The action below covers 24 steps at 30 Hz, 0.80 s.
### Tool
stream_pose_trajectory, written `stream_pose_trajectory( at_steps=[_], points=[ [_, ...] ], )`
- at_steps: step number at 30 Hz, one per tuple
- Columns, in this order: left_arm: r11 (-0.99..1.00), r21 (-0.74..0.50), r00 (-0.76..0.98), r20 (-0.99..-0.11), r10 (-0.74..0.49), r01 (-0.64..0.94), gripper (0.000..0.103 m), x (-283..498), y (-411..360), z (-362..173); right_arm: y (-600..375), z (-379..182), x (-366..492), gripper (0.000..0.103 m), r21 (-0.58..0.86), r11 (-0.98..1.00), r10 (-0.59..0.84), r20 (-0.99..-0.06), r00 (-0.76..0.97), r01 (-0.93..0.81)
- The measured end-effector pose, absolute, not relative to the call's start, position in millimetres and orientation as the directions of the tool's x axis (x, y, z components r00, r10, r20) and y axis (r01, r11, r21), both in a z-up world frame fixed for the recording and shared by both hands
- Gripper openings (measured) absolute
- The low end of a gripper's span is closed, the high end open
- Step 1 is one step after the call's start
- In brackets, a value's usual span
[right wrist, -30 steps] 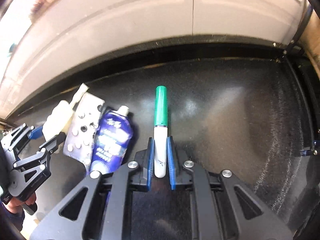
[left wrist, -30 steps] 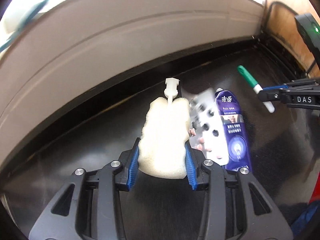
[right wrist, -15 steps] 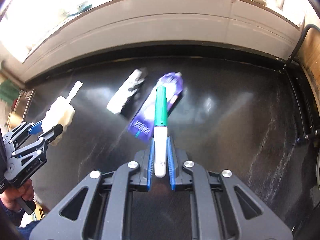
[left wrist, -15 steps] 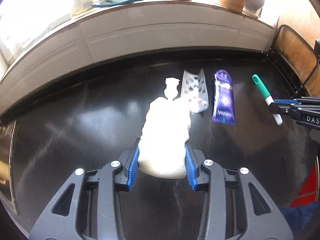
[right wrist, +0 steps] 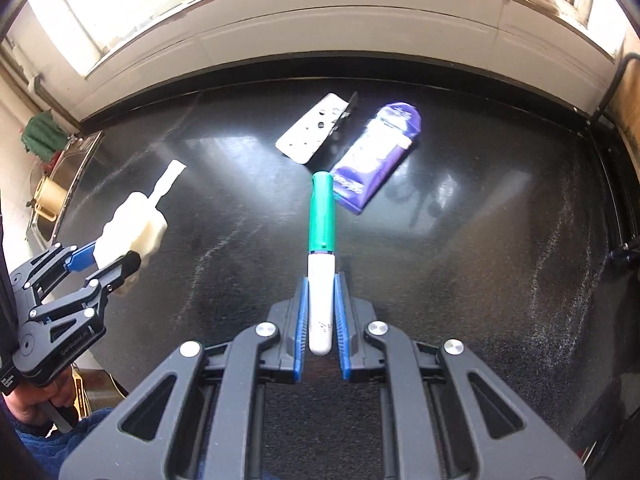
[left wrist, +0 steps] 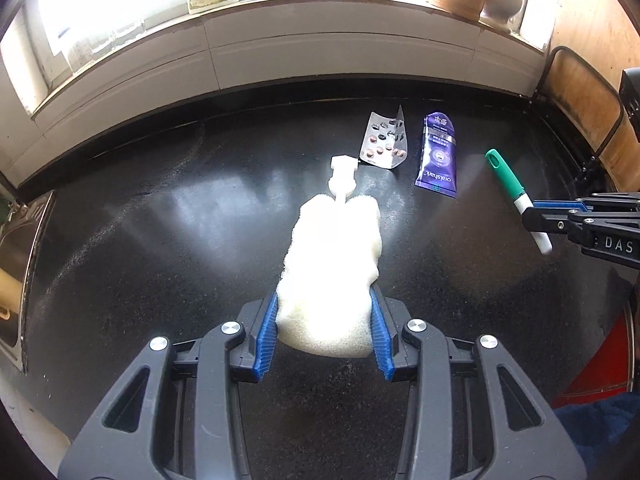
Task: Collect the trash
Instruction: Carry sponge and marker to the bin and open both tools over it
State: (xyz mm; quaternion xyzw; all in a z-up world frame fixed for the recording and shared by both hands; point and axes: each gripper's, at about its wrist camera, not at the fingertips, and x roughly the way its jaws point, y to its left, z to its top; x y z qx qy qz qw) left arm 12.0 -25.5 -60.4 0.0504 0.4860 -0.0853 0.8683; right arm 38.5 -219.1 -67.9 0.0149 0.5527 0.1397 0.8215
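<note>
Fingers, left gripper (left wrist: 324, 320): the two blue pads pinch a white sponge (left wrist: 334, 264) from both sides, squeezing its near end.
Fingers, right gripper (right wrist: 320, 316): the two blue pads are pressed tight on a marker (right wrist: 321, 256), holding its white end.
Left gripper pose: it tips down toward the black counter (left wrist: 160, 240) and holds the sponge up off it. In the right wrist view a hand (right wrist: 36, 400) grips its handle at the far left edge.
Right gripper pose: it tips down too, holding the marker in the air over the counter.
Sponge direction: its long side runs away from the gripper, with a small white stick (left wrist: 343, 176) poking out the far end.
Marker direction: it points straight away from the gripper, green cap (right wrist: 322, 212) far, white end near.
Still on the counter: a silver pill pack (left wrist: 384, 140) and a purple tube (left wrist: 438, 152) lie side by side at the far side, close but apart.
Hard to see: things on the bright window ledge (left wrist: 320, 4) are washed out. The sink (left wrist: 20, 264) at the left is cut off by the picture edge. The small words on the tube are too tiny to read.
</note>
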Motion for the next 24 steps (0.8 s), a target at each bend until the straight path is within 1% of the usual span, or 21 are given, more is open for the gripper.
stream_pose_trajectory(
  at_steps=[2,6,11,19,24],
  points=[
    [0.985,0.003,0.519,-0.85,-0.09,0.175,0.039,8.0,-18.1,-59.4,-208.2,-66.9,41.4,0.014,0.184,0.953,0.262,-0.901,0.347,-0.243],
    [0.995,0.013,0.538,-0.842,-0.045,0.103,0.039,-4.0,8.5,-55.1,-167.6,-61.7,43.4,0.014,0.188,0.916,0.311,-0.891,0.331,-0.354],
    [0.999,0.022,0.559,-0.829,0.031,-0.024,0.039,-29.7,55.2,-46.5,-102.7,-55.8,42.1,0.014,0.19,0.841,0.371,-0.884,0.284,-0.507],
    [0.941,0.012,0.514,-0.835,0.196,-0.339,0.039,-106.2,151.9,-53.3,33.1,-54.4,9.3,0.014,0.213,0.589,0.464,-0.879,0.111,-0.779],
    [0.848,0.011,0.432,-0.857,0.281,-0.53,0.039,-170.0,204.2,-68.8,119.1,-67.1,-32.2,0.014,0.247,0.383,0.464,-0.885,-0.046,-0.89]
  ],
)
